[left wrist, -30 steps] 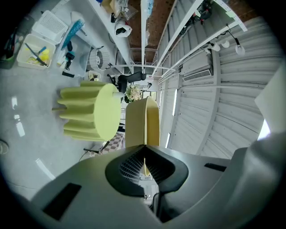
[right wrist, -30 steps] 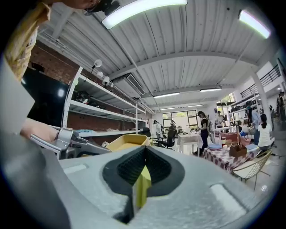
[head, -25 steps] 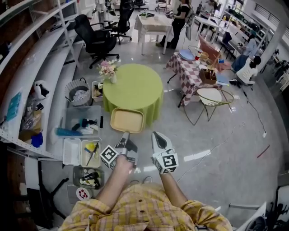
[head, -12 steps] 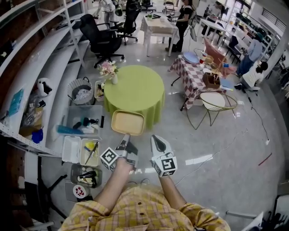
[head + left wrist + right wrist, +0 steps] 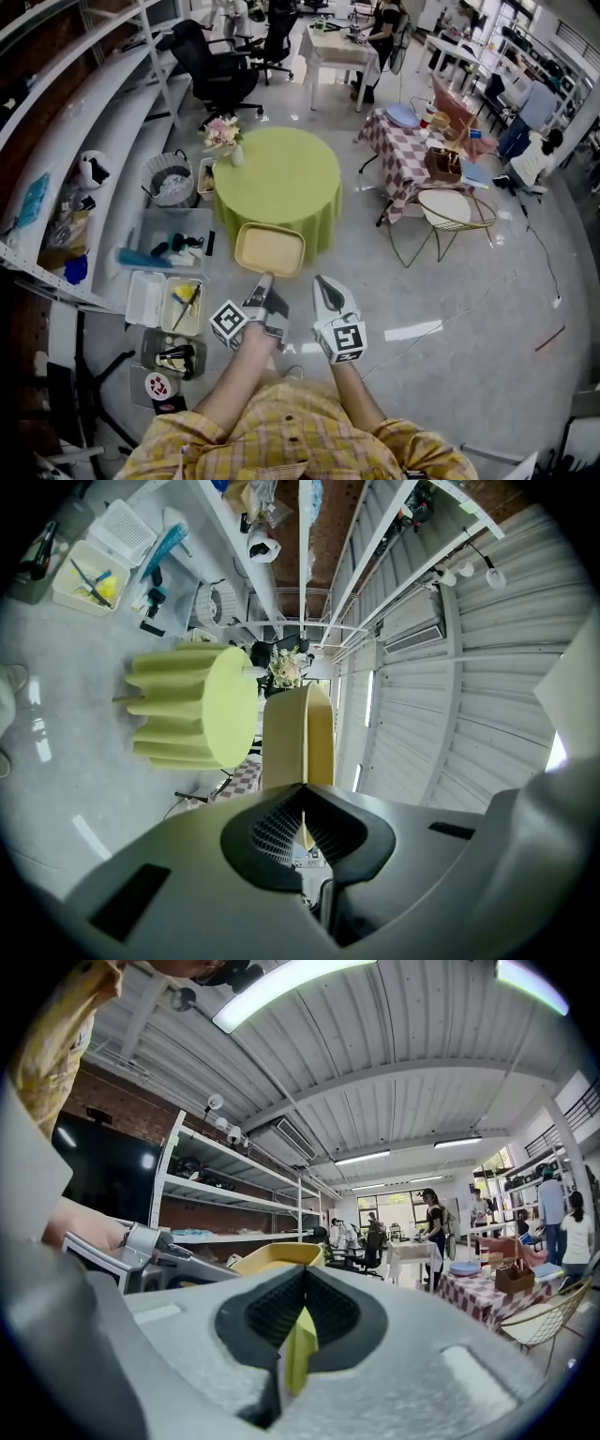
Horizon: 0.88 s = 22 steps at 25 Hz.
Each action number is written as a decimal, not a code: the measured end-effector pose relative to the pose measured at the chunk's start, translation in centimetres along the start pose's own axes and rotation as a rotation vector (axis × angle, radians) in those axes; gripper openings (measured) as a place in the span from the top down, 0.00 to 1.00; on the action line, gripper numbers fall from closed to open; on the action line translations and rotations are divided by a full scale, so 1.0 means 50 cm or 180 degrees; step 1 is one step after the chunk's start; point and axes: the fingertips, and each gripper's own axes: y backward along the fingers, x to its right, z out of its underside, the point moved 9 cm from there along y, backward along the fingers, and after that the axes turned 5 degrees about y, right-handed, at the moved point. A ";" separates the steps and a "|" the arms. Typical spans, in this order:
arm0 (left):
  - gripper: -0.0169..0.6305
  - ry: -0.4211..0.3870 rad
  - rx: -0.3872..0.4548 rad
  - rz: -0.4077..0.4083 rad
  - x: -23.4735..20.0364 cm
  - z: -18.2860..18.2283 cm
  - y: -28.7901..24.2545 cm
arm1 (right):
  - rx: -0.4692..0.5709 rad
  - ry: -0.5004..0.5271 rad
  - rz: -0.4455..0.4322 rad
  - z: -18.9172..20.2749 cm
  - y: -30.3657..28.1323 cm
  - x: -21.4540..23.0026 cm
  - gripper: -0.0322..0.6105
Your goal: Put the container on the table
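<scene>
In the head view, the left gripper (image 5: 265,281) is pinching the near rim of the yellow container (image 5: 270,249), which juts out from it toward 12 o'clock, level with its open side up. The container lies against the 6 o'clock edge of the round green table (image 5: 278,178) and is not resting on its top. The right gripper (image 5: 322,282) sits just beside the left one at 3 o'clock, pressed together and apart from the container. A vase of flowers (image 5: 223,139) stands at the table's 10 o'clock edge, and plastic bins (image 5: 173,246) lie on the floor at 9 o'clock of the container. A table with a checked cloth (image 5: 401,155) and a wire chair (image 5: 444,212) stand at about 2 o'clock. In the left gripper view, the picture is rolled on its side: the left gripper (image 5: 302,791) is clamped on the thin rim of the container (image 5: 292,738), which rises toward 12 o'clock, with the green table (image 5: 211,719) at 10 o'clock and the flowers (image 5: 286,667) beyond. In the right gripper view, the right gripper (image 5: 302,1275) has its pads closed together with nothing held. The container (image 5: 274,1256) shows just past them at 11 o'clock, and the left gripper (image 5: 155,1246) at 9 o'clock.
</scene>
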 end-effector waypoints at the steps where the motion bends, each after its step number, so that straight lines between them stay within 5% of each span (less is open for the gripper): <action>1: 0.95 0.0002 0.0002 0.0000 -0.002 0.001 -0.003 | 0.0003 0.0008 -0.0015 0.003 -0.002 0.000 0.95; 10: 0.95 0.0116 0.0049 -0.0033 -0.041 -0.029 -0.053 | -0.0063 -0.0024 -0.0114 0.039 -0.066 0.016 0.95; 22: 0.95 0.0132 0.0015 0.0018 -0.033 -0.151 -0.287 | -0.0085 0.0039 -0.0072 0.048 -0.301 0.120 0.95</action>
